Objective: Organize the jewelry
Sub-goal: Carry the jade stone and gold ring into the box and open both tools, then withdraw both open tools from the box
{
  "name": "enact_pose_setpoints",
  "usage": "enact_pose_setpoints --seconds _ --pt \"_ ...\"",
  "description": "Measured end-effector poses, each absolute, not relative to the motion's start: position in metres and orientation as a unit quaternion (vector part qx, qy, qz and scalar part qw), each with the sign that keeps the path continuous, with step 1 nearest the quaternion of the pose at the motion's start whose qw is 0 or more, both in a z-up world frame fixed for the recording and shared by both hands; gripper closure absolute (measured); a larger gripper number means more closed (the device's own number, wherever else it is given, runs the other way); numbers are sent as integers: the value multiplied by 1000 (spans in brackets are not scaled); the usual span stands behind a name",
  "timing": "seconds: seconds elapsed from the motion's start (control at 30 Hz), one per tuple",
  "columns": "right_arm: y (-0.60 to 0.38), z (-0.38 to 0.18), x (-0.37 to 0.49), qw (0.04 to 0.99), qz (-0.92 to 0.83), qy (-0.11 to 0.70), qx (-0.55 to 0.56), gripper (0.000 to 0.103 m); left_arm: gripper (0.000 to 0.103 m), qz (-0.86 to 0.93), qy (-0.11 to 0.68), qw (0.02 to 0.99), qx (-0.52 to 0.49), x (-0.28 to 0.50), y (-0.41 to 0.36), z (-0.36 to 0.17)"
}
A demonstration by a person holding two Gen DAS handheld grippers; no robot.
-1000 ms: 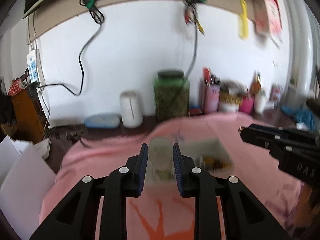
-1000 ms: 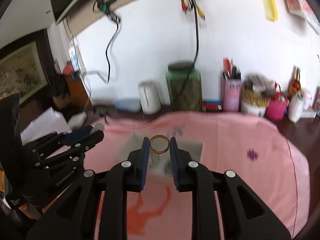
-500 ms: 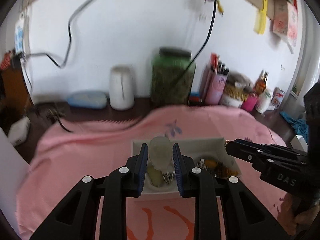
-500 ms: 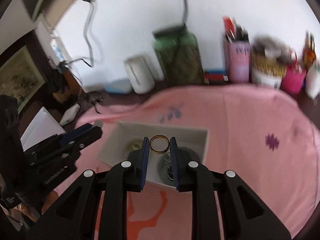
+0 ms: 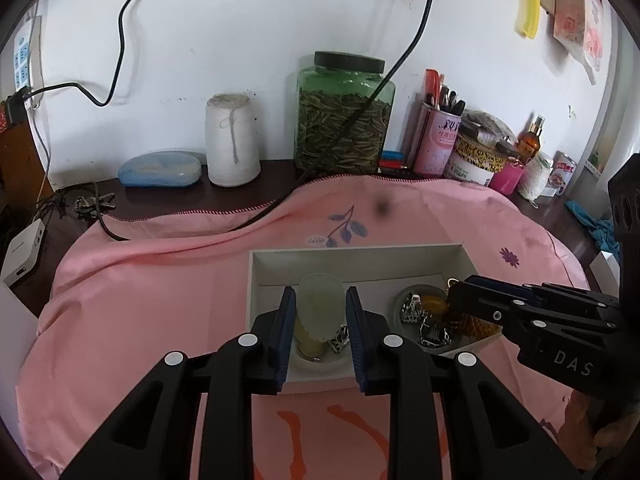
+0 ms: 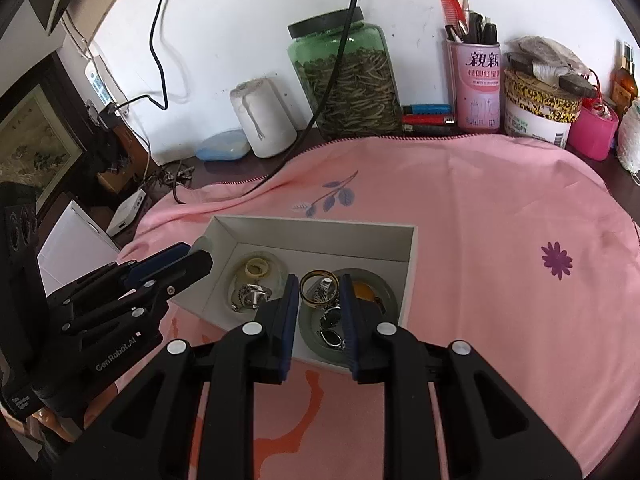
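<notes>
white box [image 6: 404, 280] was seen on pink cloth [image 6: 480, 220], open-topped, walls low; free cloth to right + front. left gripper [image 5: 320, 312] was clamped on pale translucent piece [image 5: 320, 304] above left dish [image 6: 256, 280]. right gripper [image 6: 320, 292] was closed on gold ring [image 6: 316, 288] above right dish [image 6: 380, 292], rings heaped inside. vs 1 s earlier: both grippers were lowered, box was brought nearer, grips unchanged.

Glossy gold metal ring [image 6: 316, 288]; matt pink cloth [image 6: 480, 240]; white card box [image 6: 320, 236].
</notes>
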State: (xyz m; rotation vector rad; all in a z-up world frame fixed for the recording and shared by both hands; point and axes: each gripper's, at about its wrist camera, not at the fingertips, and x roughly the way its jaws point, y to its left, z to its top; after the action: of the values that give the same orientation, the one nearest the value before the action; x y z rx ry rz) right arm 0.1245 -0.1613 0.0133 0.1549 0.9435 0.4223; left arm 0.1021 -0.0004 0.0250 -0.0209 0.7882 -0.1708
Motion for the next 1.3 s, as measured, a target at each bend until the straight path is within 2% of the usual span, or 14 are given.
enact_pose_setpoints --seconds 0.5,0.57,0.77,0.8,0.93,1.03,1.2,1.23,1.3 --pt "-164 10 127 864 195 457 77 83 77 -84 394 915 -13 106 -2 19" --pt "-165 13 126 865 196 455 80 83 64 -81 389 918 -12 105 -2 20" --pt "-167 20 122 870 194 447 81 81 60 -83 385 919 -23 102 2 26" --pt "-167 21 121 871 193 445 81 77 59 -83 384 919 -27 101 3 28" --pt "-168 35 114 883 188 424 75 65 45 -80 369 925 -40 96 12 41" --pt "-167 47 106 894 182 404 67 55 41 -73 353 932 -43 90 15 52" --pt "-166 75 87 916 172 358 61 27 23 -55 318 946 -38 71 14 72" --pt "-167 84 80 921 171 344 64 23 16 -53 307 949 -39 64 13 77" --pt "-168 96 69 928 167 325 68 7 10 -50 293 954 -38 54 12 84"
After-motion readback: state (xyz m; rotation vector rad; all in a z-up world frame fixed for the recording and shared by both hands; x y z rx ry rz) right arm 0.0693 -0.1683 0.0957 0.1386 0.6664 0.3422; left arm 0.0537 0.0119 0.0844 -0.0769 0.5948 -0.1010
